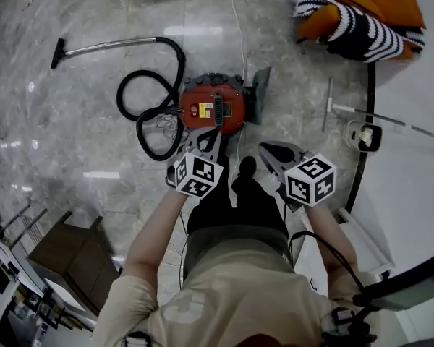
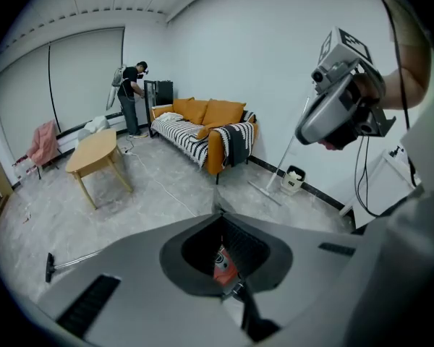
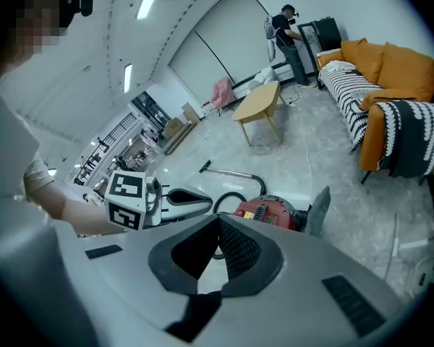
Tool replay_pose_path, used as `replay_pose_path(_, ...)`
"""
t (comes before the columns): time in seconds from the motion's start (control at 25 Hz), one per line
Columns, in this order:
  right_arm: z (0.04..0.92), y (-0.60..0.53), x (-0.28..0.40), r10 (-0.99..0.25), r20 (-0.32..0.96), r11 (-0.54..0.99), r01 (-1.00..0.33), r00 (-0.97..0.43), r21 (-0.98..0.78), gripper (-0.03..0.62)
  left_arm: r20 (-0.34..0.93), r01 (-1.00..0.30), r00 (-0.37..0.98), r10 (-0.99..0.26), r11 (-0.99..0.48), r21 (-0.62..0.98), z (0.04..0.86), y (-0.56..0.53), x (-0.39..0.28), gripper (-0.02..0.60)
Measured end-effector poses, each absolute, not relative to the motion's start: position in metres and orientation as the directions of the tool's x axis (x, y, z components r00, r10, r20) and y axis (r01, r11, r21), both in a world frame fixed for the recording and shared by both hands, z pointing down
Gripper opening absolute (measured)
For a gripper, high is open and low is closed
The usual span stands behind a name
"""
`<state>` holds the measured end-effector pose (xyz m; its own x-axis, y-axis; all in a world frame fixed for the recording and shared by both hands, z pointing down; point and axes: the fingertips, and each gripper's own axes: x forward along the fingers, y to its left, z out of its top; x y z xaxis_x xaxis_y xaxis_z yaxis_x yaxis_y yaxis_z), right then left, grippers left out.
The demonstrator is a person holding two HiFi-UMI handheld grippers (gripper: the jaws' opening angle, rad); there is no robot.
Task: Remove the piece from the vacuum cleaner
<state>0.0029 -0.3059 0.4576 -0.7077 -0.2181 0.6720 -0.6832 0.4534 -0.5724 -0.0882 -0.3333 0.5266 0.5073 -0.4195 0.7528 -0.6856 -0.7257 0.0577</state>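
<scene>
Floor (image 1: 72, 121): pale marble, wide and mostly bare. Sofa (image 1: 362, 9) at the head view's top right, orange cushions and a striped throw, well apart from the work.

Vacuum (image 1: 213, 105): red canister, sits on the floor at centre, just ahead of the person's feet. Black hose (image 1: 148, 100) loops off its left side and runs to a metal wand (image 1: 105, 47) lying flat further left.

Piece (image 1: 261, 92): a grey flat part standing against the canister's right side. This is taken to be the task's thing, though its fastening cannot be seen. The right gripper view shows it upright beside the red body (image 3: 320, 210).

Left gripper (image 1: 208, 139): jaws pressed together, nothing between them. It hangs over the canister's near edge, not touching it as far as can be told.

Right gripper (image 1: 269, 150): jaws likewise pressed together and empty. It is near the canister's right, short of the piece.

Step in hand, as judged: the approach; no grasp has begun.

Notes for doing it well:
- Spread the right jaws before reaching the piece, not at contact.
- Take the piece by its free outer edge, jaws across its thin face.
- Use the left gripper to steady the canister, since it probably rolls.
- Pull along the line of the joint and avoid twisting.
- Keep clear of the hose loops.
</scene>
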Motion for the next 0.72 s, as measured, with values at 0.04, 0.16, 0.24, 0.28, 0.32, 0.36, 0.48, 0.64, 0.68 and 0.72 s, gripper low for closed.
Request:
replay_pose_path(0.04,0.47,-0.316,0.0,-0.224,0.675,0.442,-0.691,-0.703,-0.572,0.0,0.757,-0.685,0.504,-0.416,-0.727,0.057,0.538,-0.338,-0.088,0.003)
replay_pose_path(0.16,0.502,-0.338,-0.015,-0.231,0.672,0.412,-0.696,-0.703,-0.587,0.0,0.774,-0.68,0.491,-0.399,-0.732,0.054,0.572,-0.342,-0.088,0.003)
replay_pose_path(0.24,0.52,-0.349,-0.02,-0.233,0.676,0.404,-0.702,-0.699,-0.587,0.0,0.784,-0.68,0.479,-0.395,-0.731,0.047,0.592,-0.343,-0.087,0.003)
replay_pose_path(0.28,0.53,-0.354,-0.02,-0.238,0.682,0.4,-0.71,-0.692,-0.58,0.0,0.787,-0.683,0.473,-0.397,-0.729,0.042,0.601,-0.345,-0.087,0.003)
replay_pose_path(0.32,0.54,-0.359,-0.017,-0.243,0.689,0.393,-0.719,-0.682,-0.573,0.0,0.788,-0.687,0.467,-0.401,-0.726,0.038,0.609,-0.347,-0.087,0.003)
replay_pose_path(0.36,0.55,-0.363,-0.015,-0.247,0.698,0.385,-0.729,-0.673,-0.566,0.0,0.789,-0.691,0.463,-0.404,-0.721,0.037,0.617,-0.349,-0.088,0.003)
replay_pose_path(0.48,0.58,-0.371,-0.007,-0.248,0.723,0.369,-0.753,-0.645,-0.546,0.0,0.792,-0.705,0.453,-0.41,-0.709,0.036,0.637,-0.353,-0.088,0.003)
replay_pose_path(0.64,0.615,-0.376,0.0,-0.237,0.75,0.369,-0.771,-0.618,-0.519,0.0,0.793,-0.727,0.431,-0.431,-0.687,0.022,0.661,-0.359,-0.088,0.003)
replay_pose_path(0.68,0.624,-0.378,0.002,-0.236,0.755,0.367,-0.776,-0.611,-0.513,0.0,0.791,-0.736,0.423,-0.442,-0.677,0.015,0.666,-0.362,-0.088,0.003)
replay_pose_path(0.72,0.632,-0.379,0.004,-0.237,0.76,0.364,-0.781,-0.605,-0.508,0.0,0.789,-0.745,0.415,-0.452,-0.667,0.01,0.67,-0.364,-0.089,0.003)
